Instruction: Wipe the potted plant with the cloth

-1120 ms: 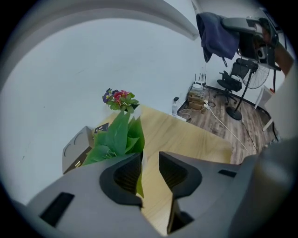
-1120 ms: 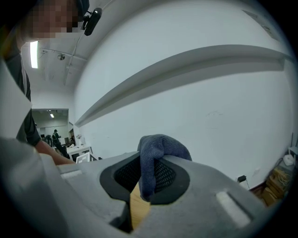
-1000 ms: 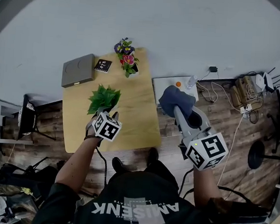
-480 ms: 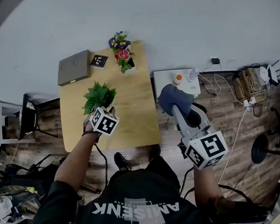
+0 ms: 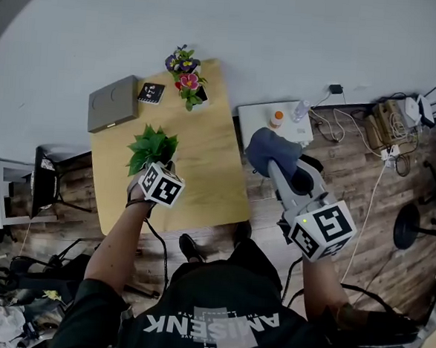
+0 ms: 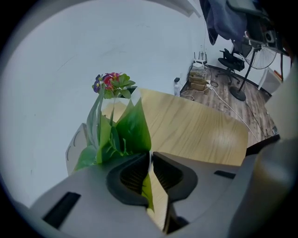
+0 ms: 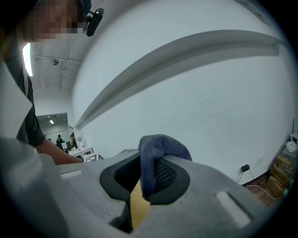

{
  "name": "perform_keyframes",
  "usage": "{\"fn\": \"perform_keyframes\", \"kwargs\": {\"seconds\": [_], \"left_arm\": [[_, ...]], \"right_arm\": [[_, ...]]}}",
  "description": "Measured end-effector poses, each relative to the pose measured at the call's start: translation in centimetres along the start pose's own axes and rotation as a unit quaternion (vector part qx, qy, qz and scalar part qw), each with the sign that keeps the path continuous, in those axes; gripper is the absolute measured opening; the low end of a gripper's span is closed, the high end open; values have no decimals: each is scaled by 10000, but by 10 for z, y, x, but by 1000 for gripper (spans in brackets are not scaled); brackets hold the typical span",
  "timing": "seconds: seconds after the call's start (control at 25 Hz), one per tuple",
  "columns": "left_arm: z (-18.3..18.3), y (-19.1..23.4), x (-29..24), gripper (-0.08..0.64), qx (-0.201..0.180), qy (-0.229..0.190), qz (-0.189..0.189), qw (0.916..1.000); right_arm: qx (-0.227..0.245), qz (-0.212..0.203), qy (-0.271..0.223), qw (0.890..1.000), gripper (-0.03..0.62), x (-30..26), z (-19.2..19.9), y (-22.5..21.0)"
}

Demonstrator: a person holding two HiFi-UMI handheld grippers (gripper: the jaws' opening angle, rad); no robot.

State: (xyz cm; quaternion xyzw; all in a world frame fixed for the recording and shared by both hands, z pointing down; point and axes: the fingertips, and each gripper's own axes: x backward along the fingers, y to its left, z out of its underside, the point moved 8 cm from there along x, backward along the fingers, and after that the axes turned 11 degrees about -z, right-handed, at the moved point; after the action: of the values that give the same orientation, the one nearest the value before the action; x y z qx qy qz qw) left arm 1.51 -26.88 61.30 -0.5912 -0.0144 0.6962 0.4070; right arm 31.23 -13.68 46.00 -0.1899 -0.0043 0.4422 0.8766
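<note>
Potted plant [image 5: 153, 147] is sitting on the left side of the worktop [image 5: 207, 172]. Flower pot [image 5: 185, 74] is standing at its top edge, flat box [image 5: 114, 106] is lying at the upper left corner, and cloth [image 5: 268, 152] is hanging off the right edge.

Head view looks steeply down on the table [image 5: 204, 165], with the plant [image 5: 153, 146] at ten o'clock. Left gripper view, close behind the plant, shares that table; right gripper view faces the wall [image 7: 209, 93] past the cloth [image 7: 160, 148]

Bright, even light; soft shadows; fisheye bending and dark corners throughout
</note>
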Motion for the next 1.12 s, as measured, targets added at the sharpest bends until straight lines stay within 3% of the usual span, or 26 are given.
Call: {"fn": "perform_keyframes", "kwargs": {"seconds": [0.28, 0.6, 0.8, 1.0, 1.12], "left_arm": [[-2, 3, 4, 31, -66, -94, 180, 9998], [16, 34, 49, 29, 505, -443, 655, 9956], [33, 62, 99, 28, 933, -889, 1097, 9856], [51, 87, 152, 28, 1013, -1423, 1303, 9760], [64, 101, 185, 28, 1259, -1818, 1537, 9631]], "right_arm": [[25, 28, -2, 10000, 37, -1, -5, 7], [301, -73, -56, 9995, 37, -13, -26, 46], [519, -229, -95, 9983, 37, -28, -36, 84], [751, -272, -143, 9967, 37, -42, -45, 121], [864, -398, -153, 9953, 37, -52, -51, 143]]}}
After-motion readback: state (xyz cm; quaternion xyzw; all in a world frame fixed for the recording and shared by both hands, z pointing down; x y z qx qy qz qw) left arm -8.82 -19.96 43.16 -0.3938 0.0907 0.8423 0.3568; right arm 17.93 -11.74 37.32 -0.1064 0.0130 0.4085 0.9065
